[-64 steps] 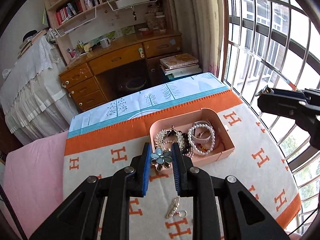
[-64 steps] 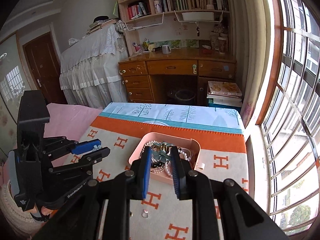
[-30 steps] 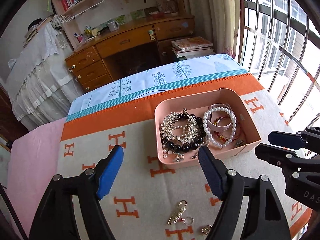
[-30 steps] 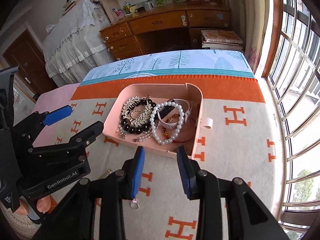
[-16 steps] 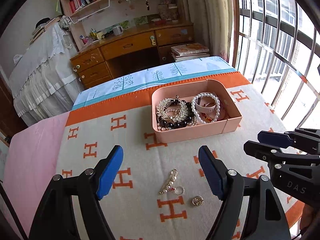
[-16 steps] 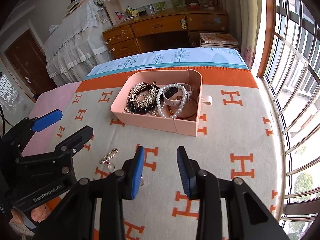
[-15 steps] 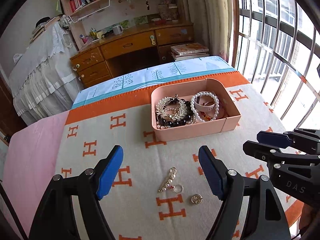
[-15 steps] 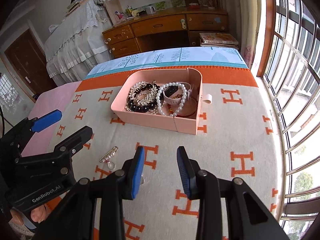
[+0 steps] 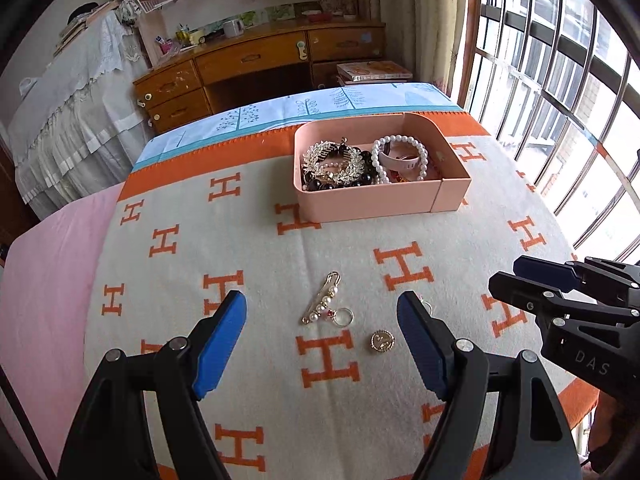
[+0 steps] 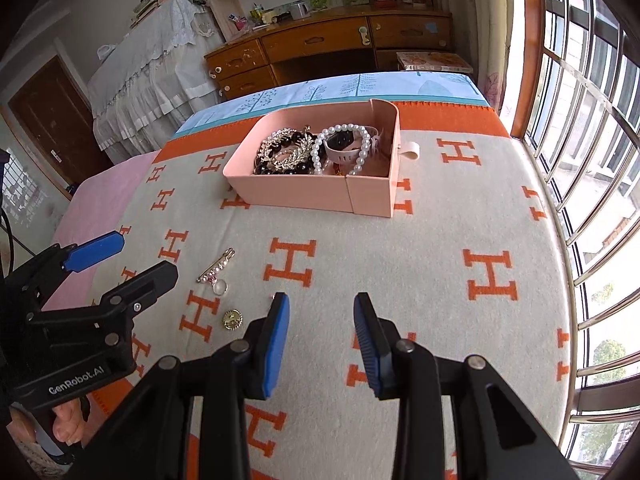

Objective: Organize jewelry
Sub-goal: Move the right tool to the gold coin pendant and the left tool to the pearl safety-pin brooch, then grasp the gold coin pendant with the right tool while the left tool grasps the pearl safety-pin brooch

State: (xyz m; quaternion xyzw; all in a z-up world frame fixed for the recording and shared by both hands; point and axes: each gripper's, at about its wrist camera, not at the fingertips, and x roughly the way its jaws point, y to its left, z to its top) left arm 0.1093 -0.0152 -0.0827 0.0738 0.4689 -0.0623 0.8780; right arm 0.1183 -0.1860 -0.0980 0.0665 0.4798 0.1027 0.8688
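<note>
**Both grippers hang empty over the loose jewelry on the blanket**

In the left wrist view, the left gripper (image 9: pixel 321 322) has its blue-padded jaws spread wide, and nothing is held between them. A small round gold button (image 9: pixel 382 340) lies on the cream blanket with orange H letters (image 9: pixel 280 248) in the gap between the jaws, closer to the right pad. A gold safety-pin brooch with small pearls (image 9: pixel 322 303) lies just beside the button, at about 10 o'clock from it, also between the two pads, with a small silver ring (image 9: pixel 344 317) touching its lower end. None of these pieces touches a pad.

The right gripper (image 10: pixel 321 326) has its jaws partly open and they hold nothing; only bare blanket shows between them. In its view the button and the brooch lie at about 9 and 10 o'clock from its left pad, outside the jaws.

Farther, at 12 o'clock, stands the pink rectangular plastic tray (image 9: pixel 372 202). Inside it lie a white pearl bracelet (image 9: pixel 400 156), a black bead bracelet (image 9: pixel 332 185) and a gold leaf-shaped ornament (image 9: pixel 334 160), crowded together.

Behind the bed stands a brown wooden desk with drawers (image 9: pixel 248 60).
</note>
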